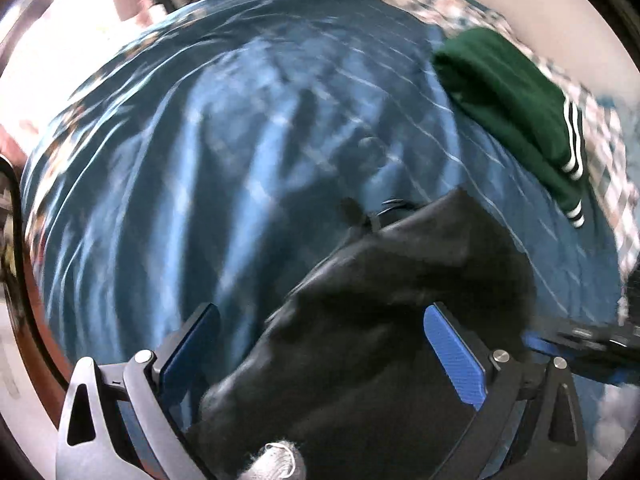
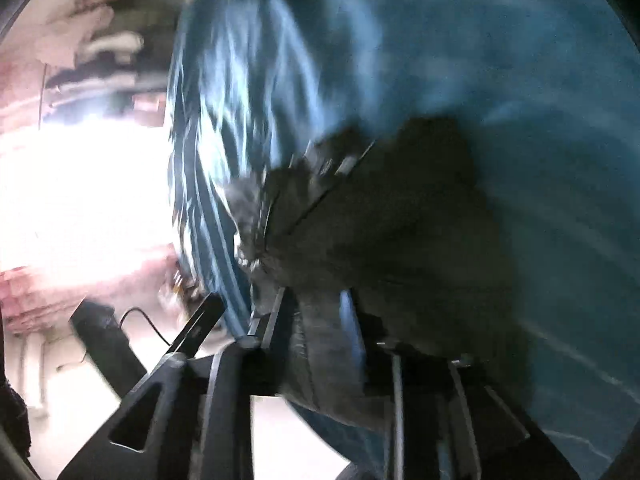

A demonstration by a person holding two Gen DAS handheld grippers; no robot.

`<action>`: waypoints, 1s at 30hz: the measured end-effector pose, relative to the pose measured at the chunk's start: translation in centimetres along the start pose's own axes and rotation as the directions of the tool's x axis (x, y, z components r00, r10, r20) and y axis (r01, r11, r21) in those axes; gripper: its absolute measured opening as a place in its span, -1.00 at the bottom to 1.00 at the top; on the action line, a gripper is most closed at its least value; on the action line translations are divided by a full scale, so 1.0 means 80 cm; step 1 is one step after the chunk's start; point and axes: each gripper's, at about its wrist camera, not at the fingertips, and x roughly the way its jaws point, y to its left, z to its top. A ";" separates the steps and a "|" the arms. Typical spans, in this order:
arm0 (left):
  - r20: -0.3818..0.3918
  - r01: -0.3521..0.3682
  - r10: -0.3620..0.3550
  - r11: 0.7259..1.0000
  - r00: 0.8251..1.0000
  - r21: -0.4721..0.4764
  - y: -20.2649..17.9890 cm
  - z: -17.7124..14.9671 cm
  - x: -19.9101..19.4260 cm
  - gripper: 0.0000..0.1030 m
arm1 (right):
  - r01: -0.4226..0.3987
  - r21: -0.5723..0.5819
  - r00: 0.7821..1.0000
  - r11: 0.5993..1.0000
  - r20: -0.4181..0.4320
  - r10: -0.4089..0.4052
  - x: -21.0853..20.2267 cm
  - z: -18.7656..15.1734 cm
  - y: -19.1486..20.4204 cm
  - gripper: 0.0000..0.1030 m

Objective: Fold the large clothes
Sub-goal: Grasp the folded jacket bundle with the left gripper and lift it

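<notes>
Right view's a blurry mess; right tool looks clamped on the black garment. Left tool gapes open around it. Blue bedspread underneath, green folded garment at 2 o'clock.

Black garment: matt, soft cloth, slightly fuzzy; a pale cord tip looks frayed. Bed cover: blue cloth with thin light lines, smooth with slight sheen, creased. Folded green garment: matt knit cloth, white stripes. Left gripper: fingers carry ribbed blue plastic pads; dark matt frame, shiny metal screws. Right wrist view is blurred.
</notes>
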 end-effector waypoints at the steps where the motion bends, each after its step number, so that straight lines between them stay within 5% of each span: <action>1: 0.002 -0.035 0.035 0.999 0.999 0.030 -0.011 0.006 0.013 1.00 | 0.035 -0.012 0.999 0.999 0.031 -0.035 -0.018 -0.003 -0.002 -0.40; 4: -0.029 -0.128 0.132 0.987 0.991 0.096 -0.031 0.025 0.073 1.00 | 0.099 -0.053 0.994 0.994 0.045 -0.097 -0.029 -0.001 -0.004 -0.40; 7: -0.048 -0.090 0.092 0.994 0.995 0.054 -0.021 0.034 0.103 1.00 | 0.133 -0.055 0.991 0.990 0.028 -0.132 0.015 0.011 -0.010 -0.41; 12: -0.068 -0.050 0.053 0.998 0.996 0.039 -0.004 0.042 0.105 1.00 | 0.314 -0.096 0.949 0.944 0.029 -0.313 0.055 0.022 0.001 -0.42; 15: -0.077 0.000 -0.002 1.000 0.997 -0.024 0.023 0.032 0.069 1.00 | 0.249 -0.119 0.967 0.961 -0.018 -0.253 0.029 0.022 0.002 -0.33; 18: -0.033 0.066 -0.071 0.988 0.997 -0.136 0.066 -0.016 0.002 1.00 | 0.110 -0.113 0.994 0.987 -0.005 -0.111 -0.017 0.010 -0.013 0.35; 20: -0.037 0.084 -0.093 0.974 0.995 -0.210 0.091 -0.059 -0.031 1.00 | 0.046 -0.094 0.999 0.994 0.006 -0.045 -0.044 0.000 -0.036 0.44; 23: -0.090 0.133 -0.176 0.923 0.980 -0.360 0.120 -0.132 -0.049 1.00 | -0.028 -0.018 0.999 0.999 -0.024 0.028 -0.062 -0.015 -0.096 0.44; 27: -0.081 0.251 -0.355 0.786 0.931 -0.565 0.140 -0.189 -0.021 1.00 | -0.084 0.018 0.994 0.996 -0.070 0.085 -0.037 -0.016 -0.143 0.43; 30: -0.014 0.285 -0.383 0.709 0.924 -0.645 0.149 -0.199 0.008 1.00 | -0.133 0.030 0.985 0.991 -0.109 0.136 -0.011 -0.017 -0.162 0.44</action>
